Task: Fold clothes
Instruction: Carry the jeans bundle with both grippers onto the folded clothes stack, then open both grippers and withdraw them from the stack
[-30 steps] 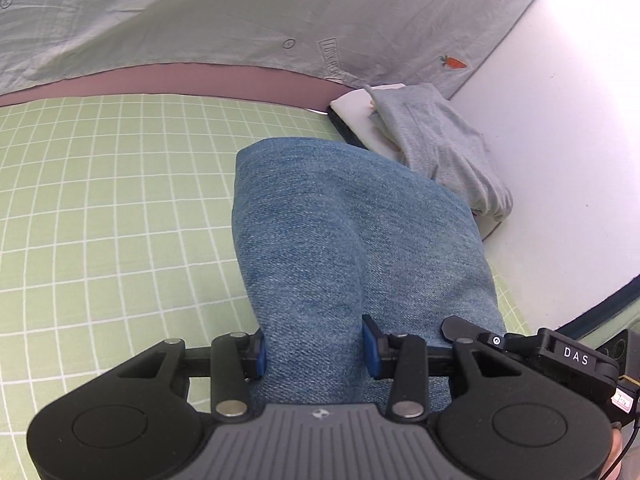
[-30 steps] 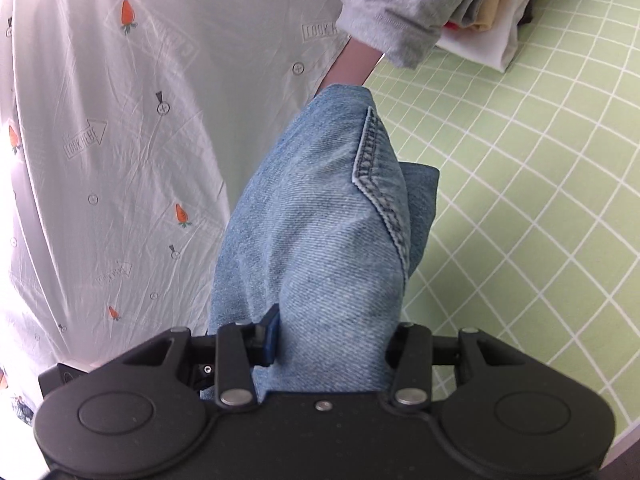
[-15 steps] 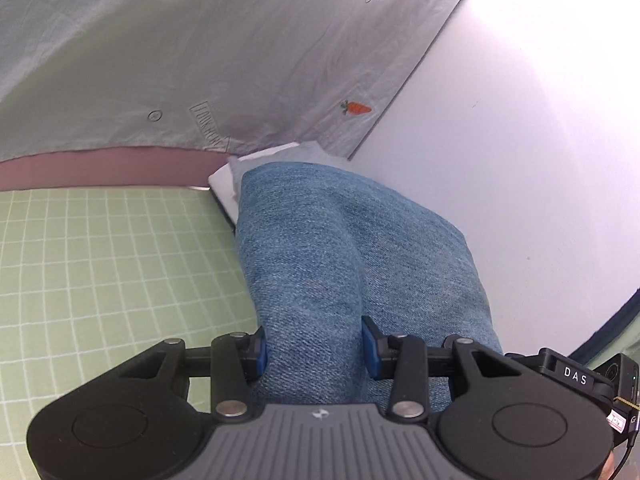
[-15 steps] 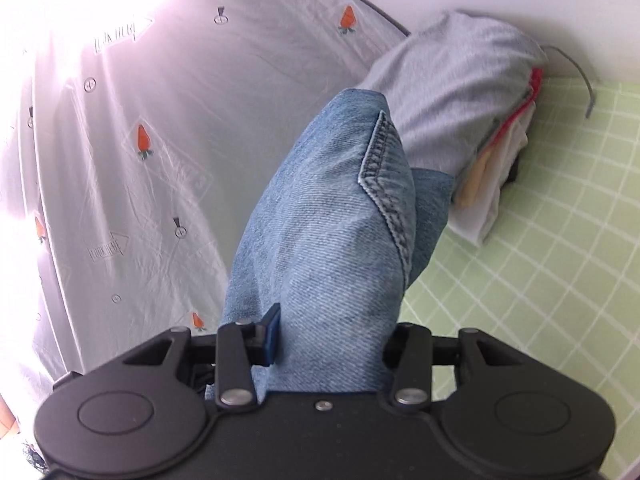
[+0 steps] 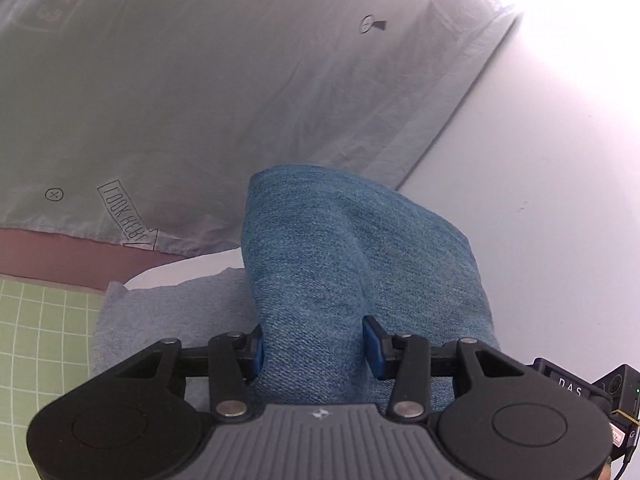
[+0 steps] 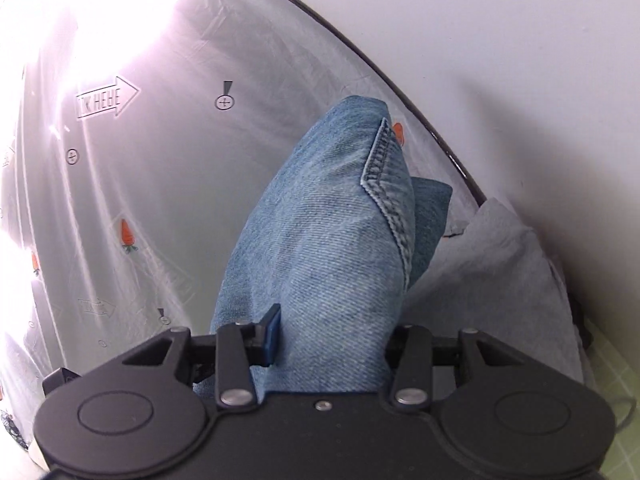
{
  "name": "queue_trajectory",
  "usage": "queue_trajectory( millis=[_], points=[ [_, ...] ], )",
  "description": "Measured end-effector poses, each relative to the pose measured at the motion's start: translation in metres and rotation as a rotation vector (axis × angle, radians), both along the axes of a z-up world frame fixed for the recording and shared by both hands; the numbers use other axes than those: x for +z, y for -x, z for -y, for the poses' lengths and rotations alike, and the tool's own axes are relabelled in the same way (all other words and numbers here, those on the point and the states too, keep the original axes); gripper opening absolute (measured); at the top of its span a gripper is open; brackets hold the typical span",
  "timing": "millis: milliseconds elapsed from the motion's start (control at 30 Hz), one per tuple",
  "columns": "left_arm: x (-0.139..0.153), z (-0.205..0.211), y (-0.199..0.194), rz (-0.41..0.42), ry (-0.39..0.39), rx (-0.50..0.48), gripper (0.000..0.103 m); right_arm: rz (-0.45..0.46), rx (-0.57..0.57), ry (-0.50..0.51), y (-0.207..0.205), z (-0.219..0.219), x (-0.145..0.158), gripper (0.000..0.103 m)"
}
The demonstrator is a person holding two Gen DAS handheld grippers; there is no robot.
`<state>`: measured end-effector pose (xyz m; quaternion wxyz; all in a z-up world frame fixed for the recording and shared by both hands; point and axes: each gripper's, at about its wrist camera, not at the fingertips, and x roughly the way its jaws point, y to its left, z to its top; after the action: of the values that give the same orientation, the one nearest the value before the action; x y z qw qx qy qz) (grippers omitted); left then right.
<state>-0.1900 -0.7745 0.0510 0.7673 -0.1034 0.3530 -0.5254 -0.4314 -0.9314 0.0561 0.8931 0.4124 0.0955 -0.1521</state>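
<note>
While both grippers, L & R, clamp folded jeans, grey garment lies beneath.

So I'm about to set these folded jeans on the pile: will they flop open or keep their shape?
The folded jeans probably hold shape: thick denim stands up from each claw without drooping. They look fairly heavy for their size. Placed on the soft grey garment, they may settle unevenly.

The setting is a domestic room, probably a bedroom or laundry corner. Evidence: a pale curtain printed with carrots and arrow labels hangs at 10 o'clock; a plain white wall stands at 2 o'clock; a green checked cover lies at 8 o'clock, with folded grey clothing stacked beside the wall.
</note>
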Motion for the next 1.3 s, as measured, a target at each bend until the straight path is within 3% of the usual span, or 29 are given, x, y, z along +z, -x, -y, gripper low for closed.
queue_trajectory(
  millis=[100, 133, 200, 267, 433, 500, 533, 567, 600, 667, 800, 933, 1167, 1300],
  points=[
    [-0.041, 0.036, -0.034, -0.029, -0.143, 0.062, 0.061, -0.156, -0.057, 0.010, -0.048, 0.046, -0.044, 0.048],
    [-0.052, 0.038, -0.042, -0.052, -0.141, 0.066, 0.062, -0.216, -0.079, 0.020, -0.063, 0.055, -0.064, 0.050],
    [-0.073, 0.040, -0.056, -0.096, -0.136, 0.072, 0.063, -0.222, -0.107, 0.028, -0.078, 0.061, -0.096, 0.056],
    [-0.076, 0.040, -0.062, -0.119, -0.125, 0.061, 0.064, -0.191, -0.122, 0.025, -0.083, 0.063, -0.110, 0.057],
    [-0.078, 0.032, -0.060, -0.113, -0.104, 0.042, 0.066, -0.207, -0.116, 0.055, -0.083, 0.061, -0.107, 0.058],
    [-0.067, 0.025, -0.055, -0.108, -0.139, 0.049, 0.073, -0.224, -0.108, 0.068, -0.081, 0.059, -0.102, 0.062],
    [-0.058, 0.018, -0.049, -0.062, -0.171, 0.056, 0.077, -0.254, -0.103, 0.085, -0.080, 0.056, -0.095, 0.066],
    [-0.051, 0.009, -0.042, 0.008, -0.202, 0.071, 0.084, -0.300, -0.103, 0.111, -0.079, 0.052, -0.088, 0.086],
    [-0.043, -0.002, -0.033, 0.069, -0.216, 0.086, 0.087, -0.383, -0.117, 0.166, -0.077, 0.043, -0.082, 0.100],
    [-0.029, -0.024, -0.015, 0.188, -0.243, 0.115, 0.088, -0.443, -0.135, 0.263, -0.061, 0.027, -0.074, 0.099],
    [-0.019, -0.072, 0.019, 0.239, -0.246, 0.151, 0.093, -0.470, -0.129, 0.292, -0.025, -0.015, -0.068, 0.099],
    [-0.017, -0.114, 0.067, 0.302, -0.218, 0.178, 0.103, -0.571, -0.110, 0.365, -0.005, -0.065, -0.063, 0.099],
    [-0.019, -0.159, 0.138, 0.331, -0.216, 0.081, 0.103, -0.553, -0.150, 0.427, 0.052, -0.138, -0.046, 0.103],
    [-0.022, -0.177, 0.173, 0.387, -0.237, 0.097, 0.103, -0.530, -0.183, 0.450, 0.083, -0.166, -0.039, 0.103]
  ],
)
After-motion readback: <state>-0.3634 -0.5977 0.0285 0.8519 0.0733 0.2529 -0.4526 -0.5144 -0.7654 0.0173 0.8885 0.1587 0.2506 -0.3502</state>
